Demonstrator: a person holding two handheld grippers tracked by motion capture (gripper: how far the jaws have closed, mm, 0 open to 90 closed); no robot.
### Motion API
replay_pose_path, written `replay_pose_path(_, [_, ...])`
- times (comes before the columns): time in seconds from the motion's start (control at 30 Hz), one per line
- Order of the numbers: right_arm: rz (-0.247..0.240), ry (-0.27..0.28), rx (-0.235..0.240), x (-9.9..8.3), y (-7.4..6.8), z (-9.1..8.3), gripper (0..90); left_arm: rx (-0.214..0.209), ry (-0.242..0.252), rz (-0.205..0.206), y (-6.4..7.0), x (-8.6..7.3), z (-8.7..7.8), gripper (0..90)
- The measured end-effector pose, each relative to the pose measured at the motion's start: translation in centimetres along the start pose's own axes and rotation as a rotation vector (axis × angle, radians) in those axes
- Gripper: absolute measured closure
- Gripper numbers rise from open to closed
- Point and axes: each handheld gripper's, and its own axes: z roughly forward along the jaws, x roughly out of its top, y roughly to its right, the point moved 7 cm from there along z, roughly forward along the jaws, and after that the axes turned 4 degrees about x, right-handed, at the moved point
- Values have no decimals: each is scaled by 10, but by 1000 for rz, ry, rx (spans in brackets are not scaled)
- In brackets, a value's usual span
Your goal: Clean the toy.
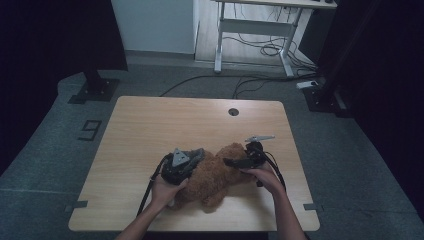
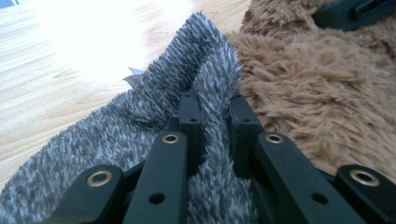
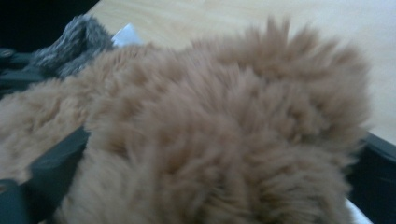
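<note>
My left gripper (image 2: 212, 116) pinches a fold of grey fleece (image 2: 140, 126); my right gripper (image 1: 240, 162) straddles the brown plush toy (image 3: 224, 130), seemingly clamped, though blur hides contact.

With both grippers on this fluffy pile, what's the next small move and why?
Probably lift the left gripper slightly: its jaws pinch a fold of the grey fleece lying against the brown plush, which the right gripper pins on the table.
</note>
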Motion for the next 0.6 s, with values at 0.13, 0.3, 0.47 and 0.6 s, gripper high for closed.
replay_pose_path(0.13, [-14,5,76,-6,-2,-4,270,-5,8,-8,0,0,0,793])
replay_pose_path(0.3, [-121,8,38,-6,-11,-8,429,-8,14,-14,-2,2,-1,792])
replay_pose_path(0.47, [-162,47,-13,-4,-20,-8,502,-28,20,-48,-10,7,-4,790])
replay_pose_path(0.6, [-196,139,-44,2,-31,-10,540,-22,13,-67,-26,12,-6,789])
